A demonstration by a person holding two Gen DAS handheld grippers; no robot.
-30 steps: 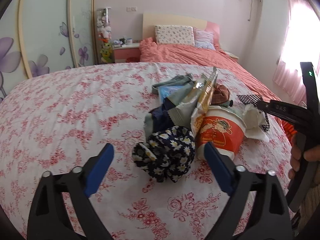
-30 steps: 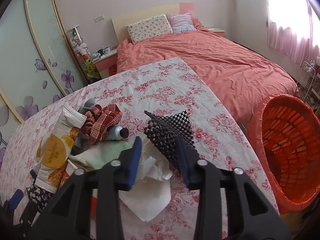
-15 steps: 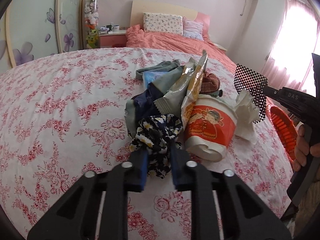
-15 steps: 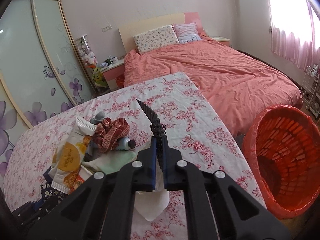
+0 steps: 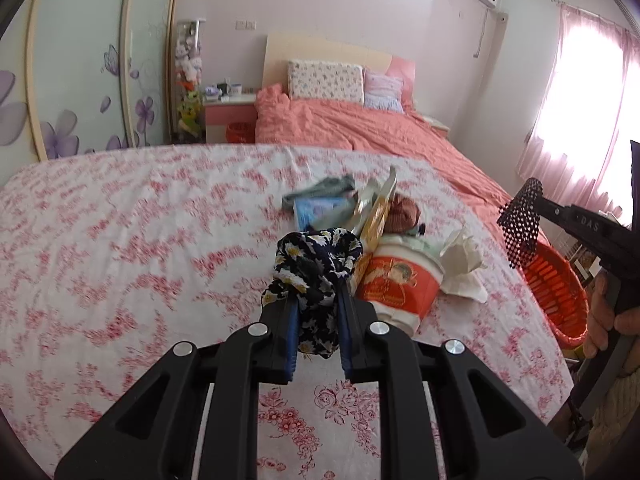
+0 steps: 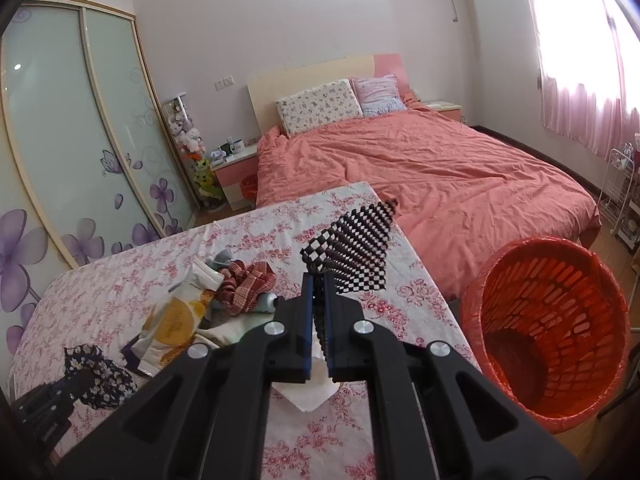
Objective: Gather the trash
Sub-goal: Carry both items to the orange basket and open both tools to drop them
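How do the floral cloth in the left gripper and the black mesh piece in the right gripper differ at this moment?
The floral cloth is dark fabric printed with daisies and bunched into a soft wad; the black mesh piece is a thin open grid standing out stiffly. The floral cloth hangs just over the pile on the table, while the black mesh piece is off to the side, nearer the orange basket. Both are clamped between shut jaws and lifted clear.
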